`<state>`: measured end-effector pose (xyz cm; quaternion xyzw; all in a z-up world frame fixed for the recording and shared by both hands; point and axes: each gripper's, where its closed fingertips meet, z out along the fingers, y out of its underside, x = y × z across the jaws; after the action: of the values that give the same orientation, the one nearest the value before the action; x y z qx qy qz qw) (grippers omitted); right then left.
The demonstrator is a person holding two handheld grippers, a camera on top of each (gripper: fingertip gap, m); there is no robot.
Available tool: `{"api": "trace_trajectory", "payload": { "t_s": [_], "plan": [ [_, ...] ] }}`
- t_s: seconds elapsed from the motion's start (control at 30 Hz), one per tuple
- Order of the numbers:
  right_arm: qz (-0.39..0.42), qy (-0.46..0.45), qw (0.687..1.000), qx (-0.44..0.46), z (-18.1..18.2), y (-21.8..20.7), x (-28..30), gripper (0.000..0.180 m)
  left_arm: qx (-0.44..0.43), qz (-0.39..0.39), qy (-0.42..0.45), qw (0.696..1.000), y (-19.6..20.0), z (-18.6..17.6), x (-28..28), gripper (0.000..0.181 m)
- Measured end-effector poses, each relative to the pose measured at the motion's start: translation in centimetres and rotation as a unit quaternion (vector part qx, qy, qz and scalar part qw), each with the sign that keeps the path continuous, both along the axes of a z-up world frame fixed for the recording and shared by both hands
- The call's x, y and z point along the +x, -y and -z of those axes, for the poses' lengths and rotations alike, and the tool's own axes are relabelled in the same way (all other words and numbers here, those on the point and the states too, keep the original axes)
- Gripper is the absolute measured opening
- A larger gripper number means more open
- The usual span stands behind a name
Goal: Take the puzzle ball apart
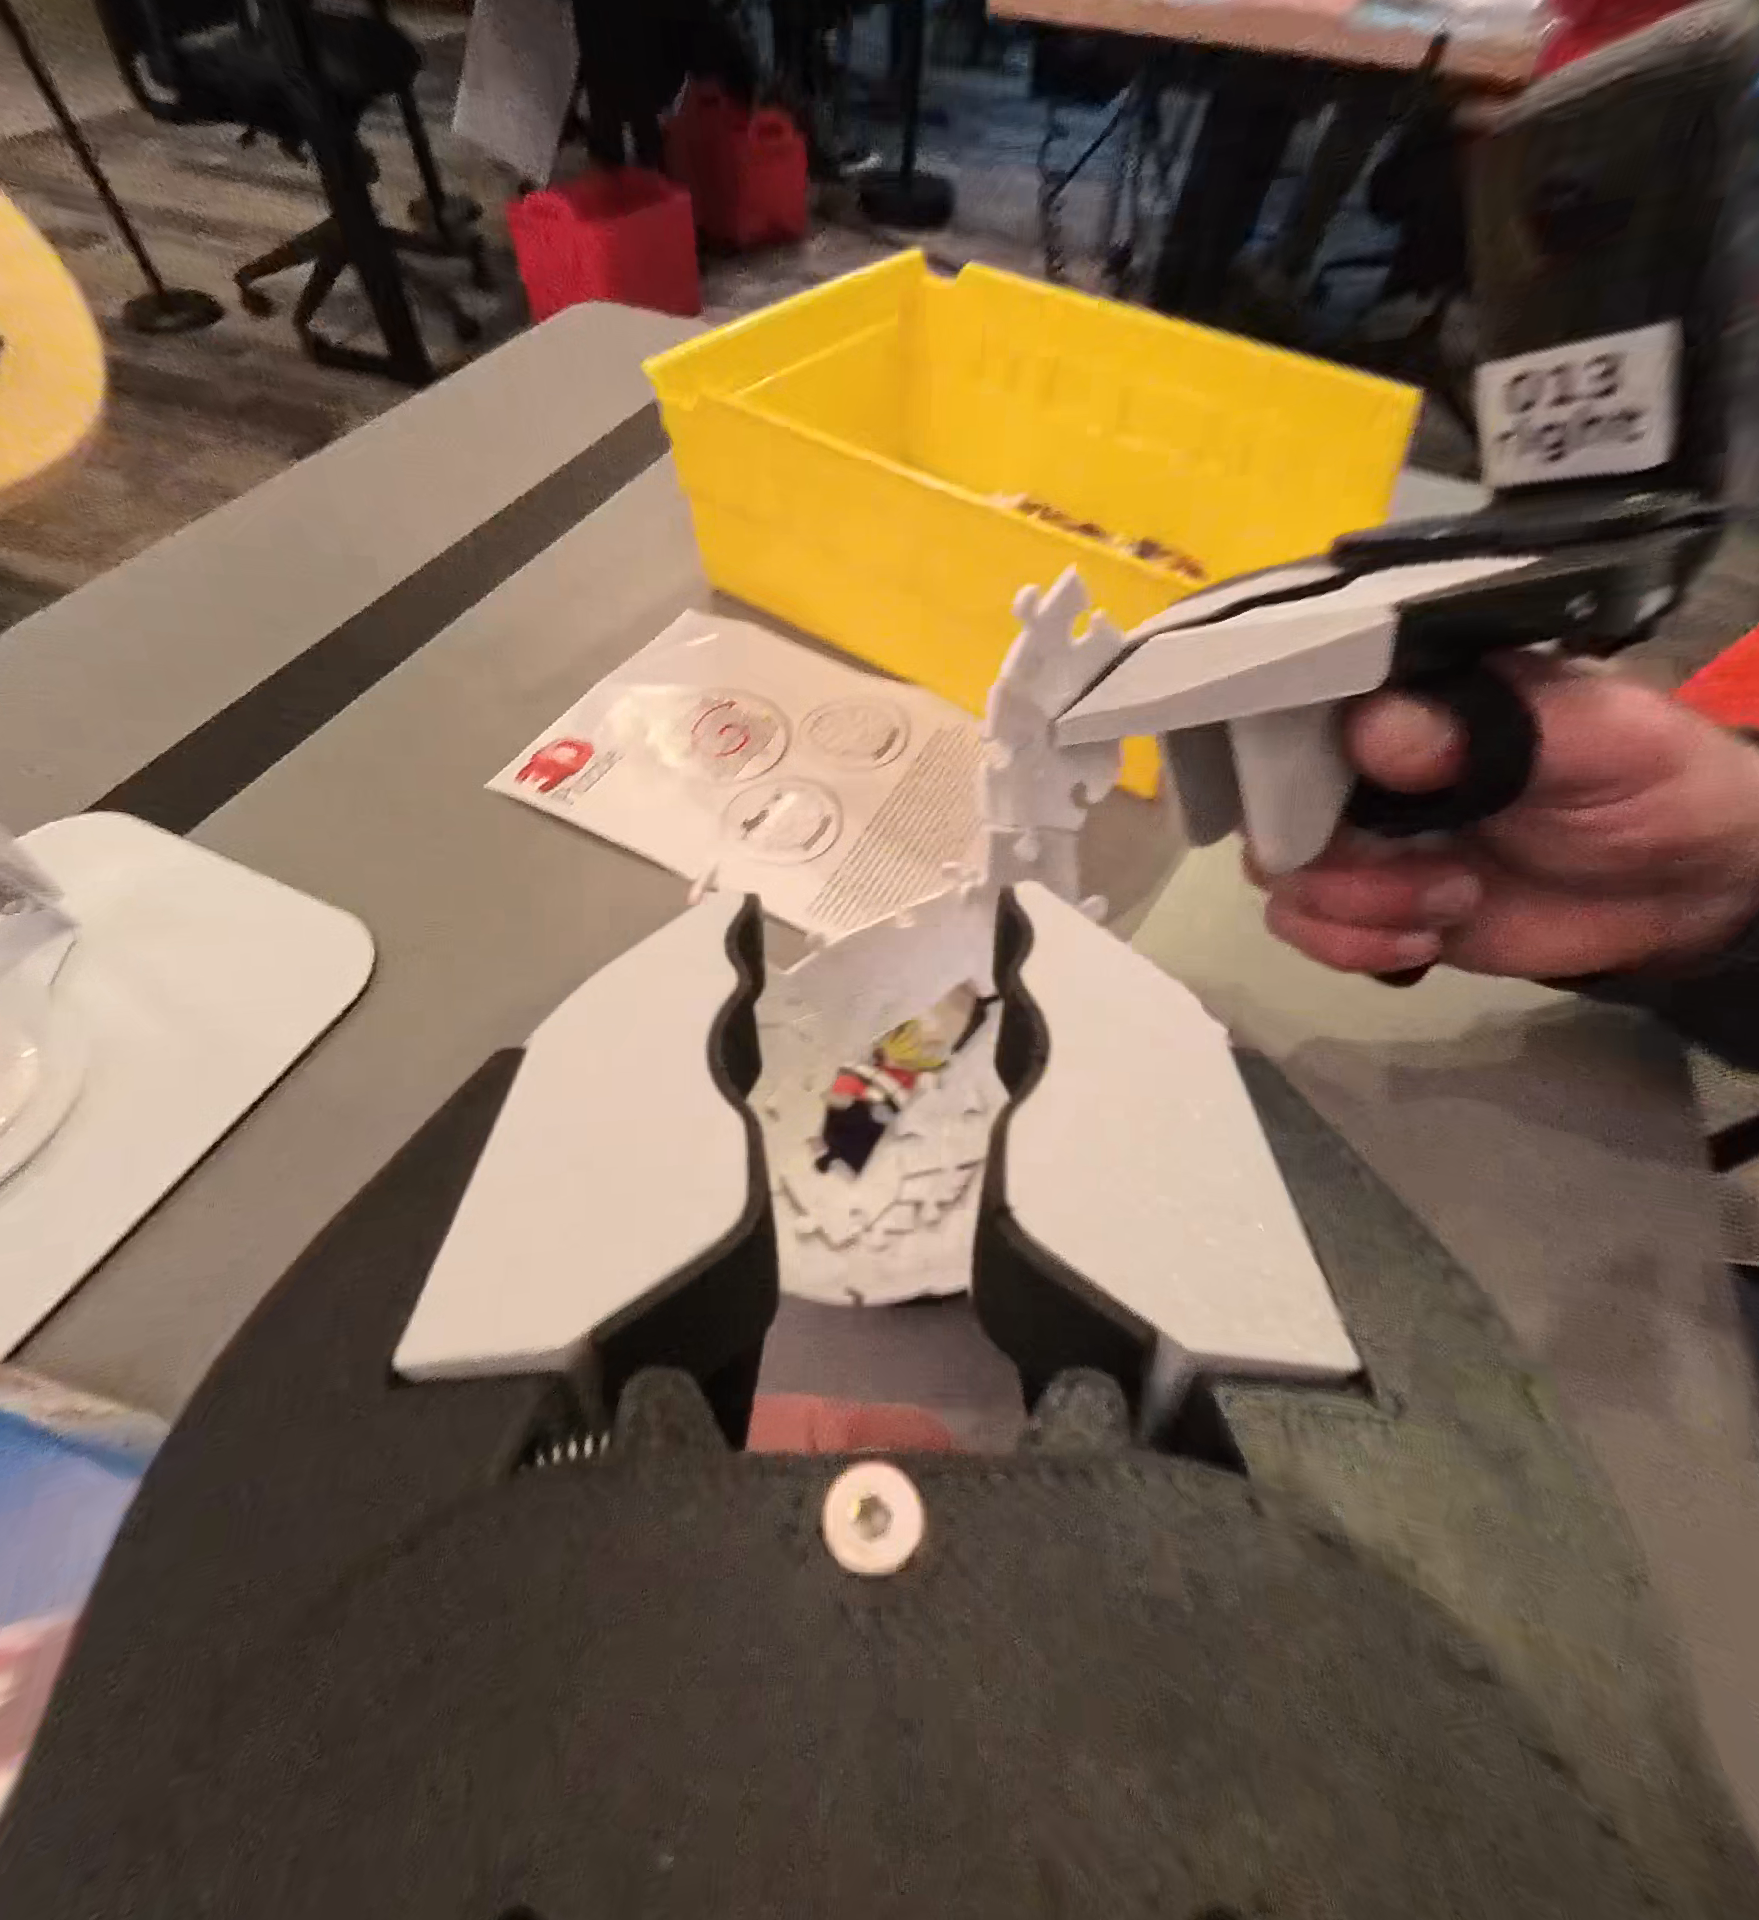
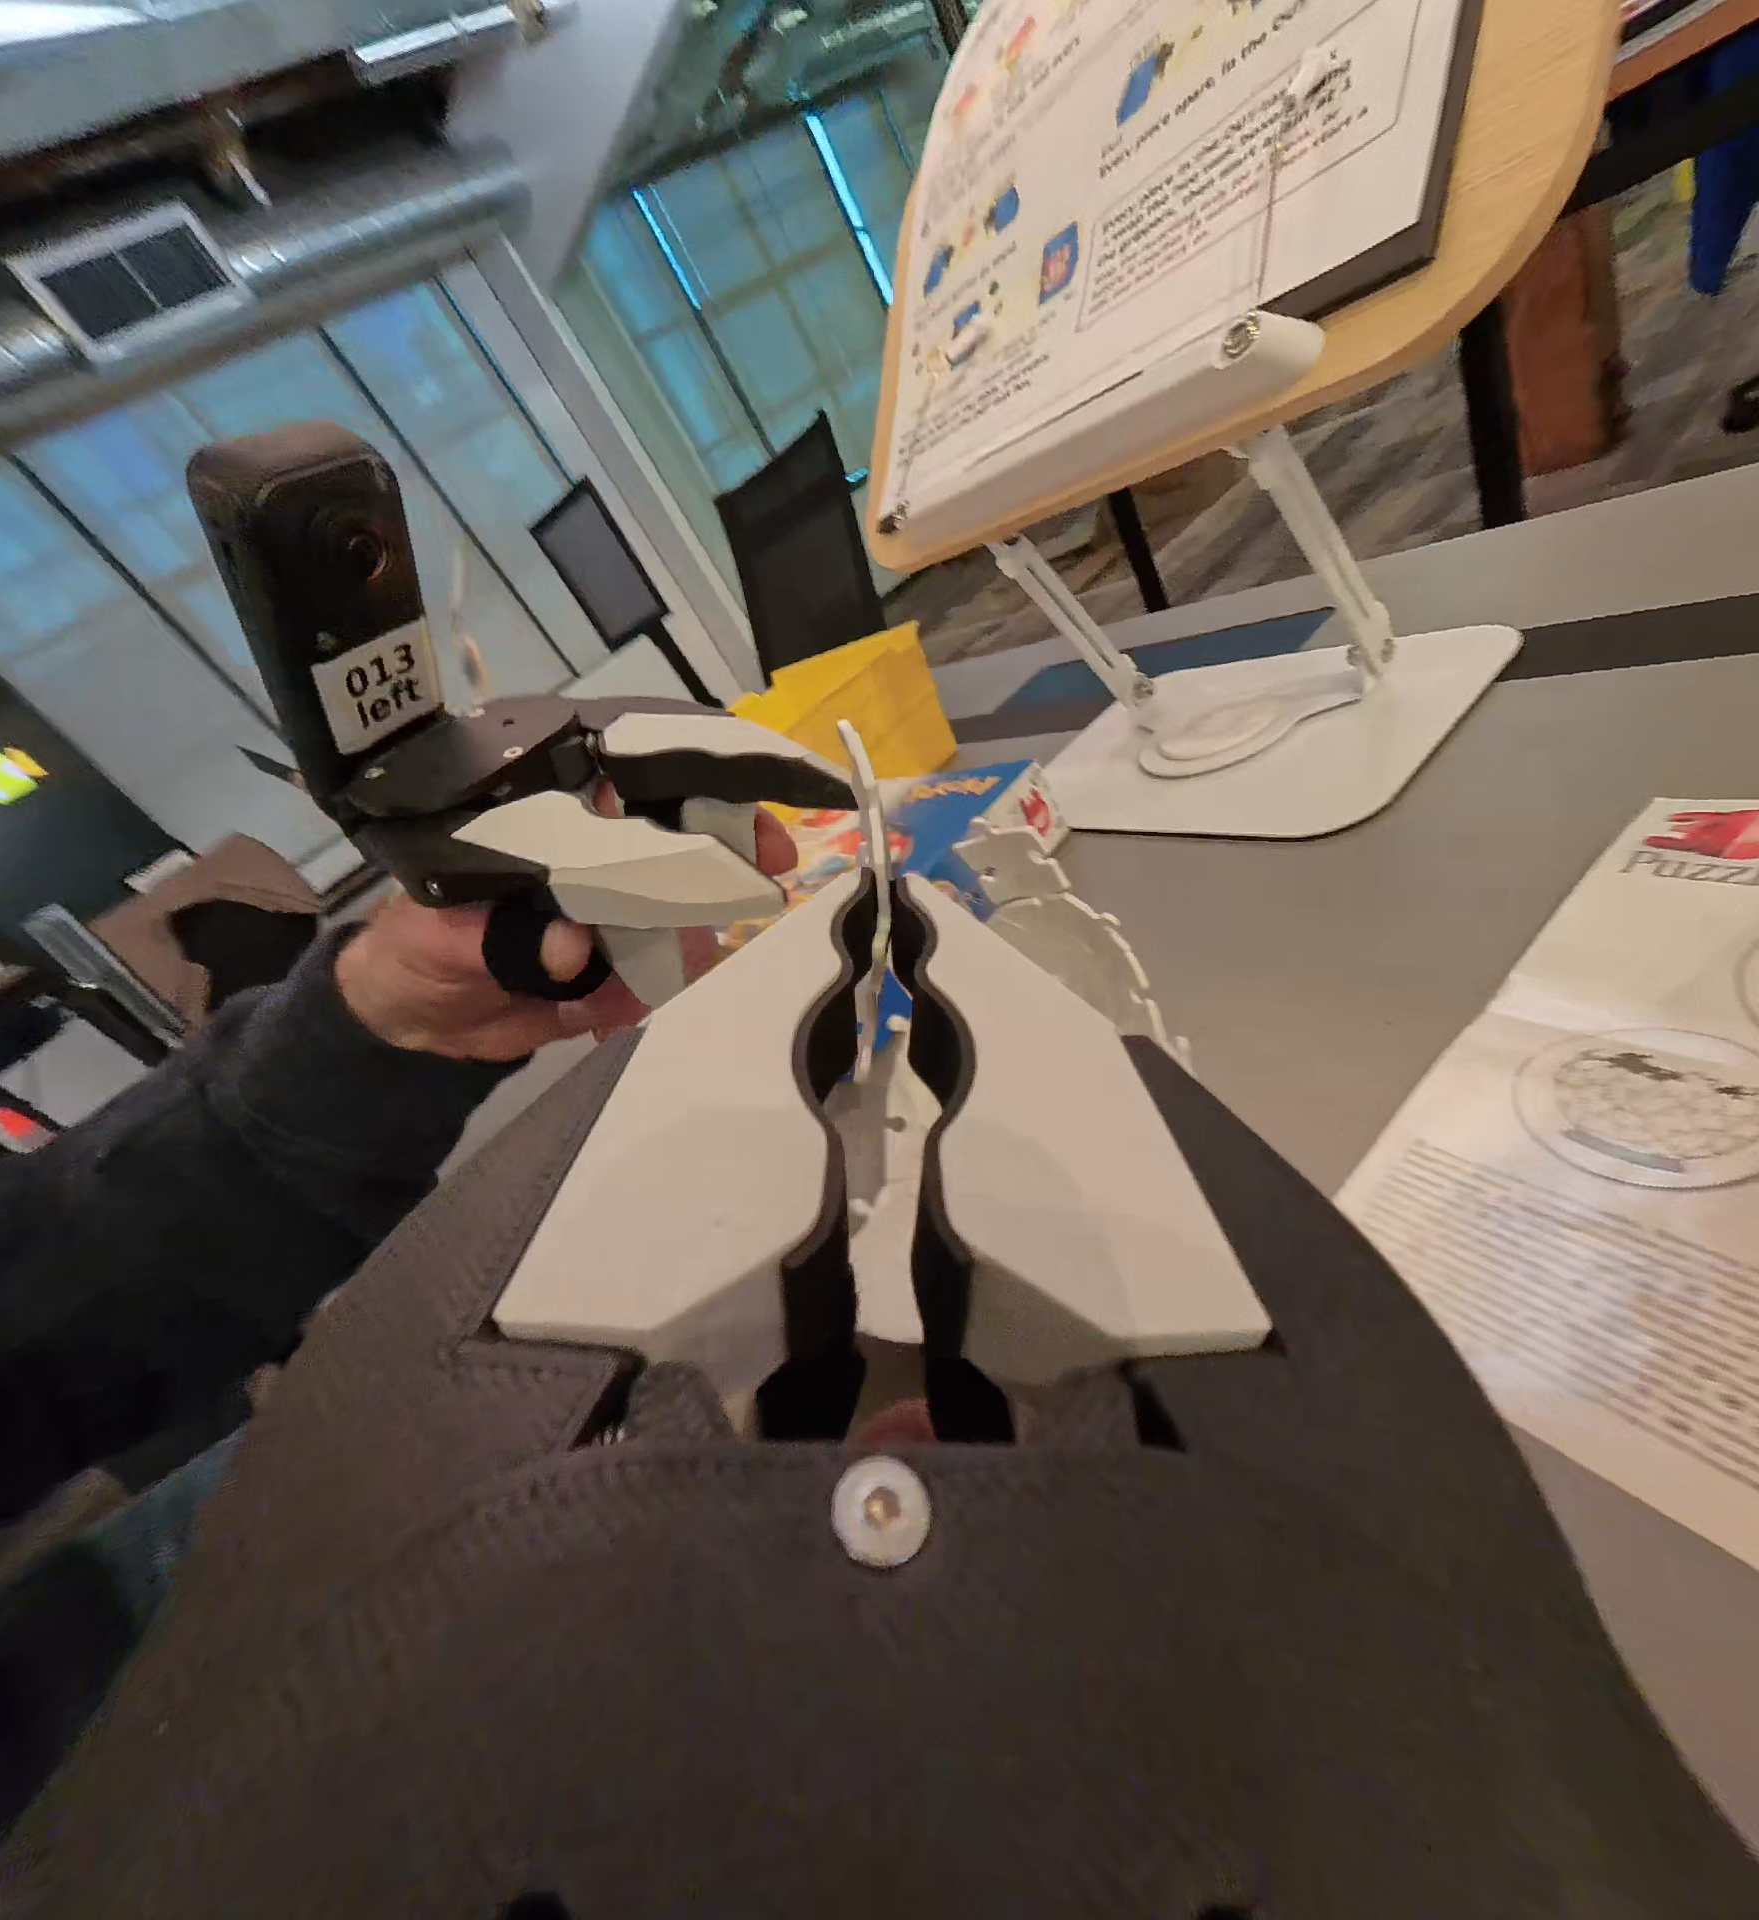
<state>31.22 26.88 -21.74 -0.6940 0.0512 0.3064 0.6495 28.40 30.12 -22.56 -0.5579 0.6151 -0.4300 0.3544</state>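
Note:
The puzzle ball is a partly opened white shell (image 1: 880,1205) with a coloured picture showing through a gap in it. My left gripper (image 1: 875,925) is shut on this shell, which fills the space between its pads above the grey table. My right gripper (image 1: 1062,727) comes in from the right and is shut on a curved strip of joined white pieces (image 1: 1031,717) that rises from the shell's far edge. In the right wrist view the strip (image 2: 859,769) stands edge-on between my right gripper's (image 2: 885,883) jaws. The shell's jagged rim (image 2: 1072,935) and the left gripper (image 2: 802,842) show behind.
A yellow bin (image 1: 854,540) stands at the back of the table, with a printed instruction sheet (image 1: 750,769) in front of it. A white stand base (image 1: 189,1018) sits at the left, carrying a tilted board (image 2: 1166,260). A blue puzzle box (image 2: 958,821) lies beyond the grippers. The left gripper's tips are roughly 5 centimetres from the right gripper's. My left gripper's tips are some 7 centimetres from the shell's jagged rim (image 2: 1072,935).

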Motion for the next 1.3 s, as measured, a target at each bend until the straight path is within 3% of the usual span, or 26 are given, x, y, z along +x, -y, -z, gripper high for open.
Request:
{"api": "trace_trajectory", "payload": {
  "t_s": [0.1, 0.23, 0.4, 0.5, 0.73, 0.8, 0.83, 0.87, 0.9, 0.93, 1.0, 1.07, 1.2, 1.3],
  "plan": [
    [-0.038, -0.018, 0.999, 0.023, -0.7, 0.4, -1.8, 0.0, -0.048, 0.052, 0.03, 0.997, 3.1, -1.2, -0.1, 0.034],
    [-0.047, -0.011, 0.998, 0.031, -1.1, 0.7, -2.7, 0.0, -0.092, 0.072, 0.031, 0.993, 4.2, -1.2, 0.2, 0.006],
    [0.023, 0.201, 0.979, 0.017, -0.6, 0.7, -2.3, 0.001, -0.117, 0.051, 0.014, 0.992, 4.3, -0.7, 0.5, 0.004],
    [0.081, 0.383, 0.92, 0.006, -0.2, 0.3, -2.0, 0.0, -0.145, 0.031, 0.001, 0.989, 3.9, -0.2, 0.6, 0.002],
    [0.068, 0.365, 0.929, 0.003, -0.4, 0.2, -2.1, 0.0, -0.169, 0.016, -0.009, 0.985, 3.7, -0.5, 0.4, 0.002],
    [0.041, 0.267, 0.963, -0.018, -0.4, 0.2, -2.2, 0.001, -0.128, 0.014, -0.007, 0.992, 3.7, -0.4, 0.4, 0.002],
    [0.004, 0.167, 0.986, -0.023, -0.8, 0.4, -2.4, 0.0, -0.127, 0.023, 0.002, 0.992, 3.7, -0.8, 0.2, 0.002],
    [-0.034, 0.07, 0.997, -0.027, -1.3, 0.6, -2.3, 0.0, -0.123, 0.029, 0.014, 0.992, 3.8, -1.3, 0.1, 0.002],
    [-0.041, 0.029, 0.998, -0.032, -1.4, 0.6, -1.8, 0.001, -0.088, 0.024, 0.011, 0.996, 3.6, -1.3, 0.1, 0.002],
    [-0.03, 0.049, 0.998, -0.04, -1.1, 0.6, -1.2, 0.0, -0.047, 0.014, 0.002, 0.999, 3.1, -0.9, 0.1, 0.002],
    [-0.043, 0.052, 0.997, -0.047, -1.2, 1.0, -1.0, 0.001, -0.101, 0.016, 0.019, 0.995, 2.6, -1.5, 0.0, 0.002],
    [-0.002, 0.12, 0.992, -0.037, -1.7, 1.3, 0.4, 0.0, -0.104, -0.004, 0.022, 0.994, 1.2, -1.4, -0.2, 0.002],
    [0.083, 0.246, 0.964, -0.058, -2.8, 2.9, 4.5, 0.0, -0.093, 0.012, 0.039, 0.995, 1.4, -2.0, -0.8, 0.002],
    [0.183, 0.309, 0.926, -0.114, -2.7, 5.4, 11.4, 0.0, -0.094, 0.01, 0.042, 0.995, 1.2, -2.1, -1.0, 0.002]
  ]
}}
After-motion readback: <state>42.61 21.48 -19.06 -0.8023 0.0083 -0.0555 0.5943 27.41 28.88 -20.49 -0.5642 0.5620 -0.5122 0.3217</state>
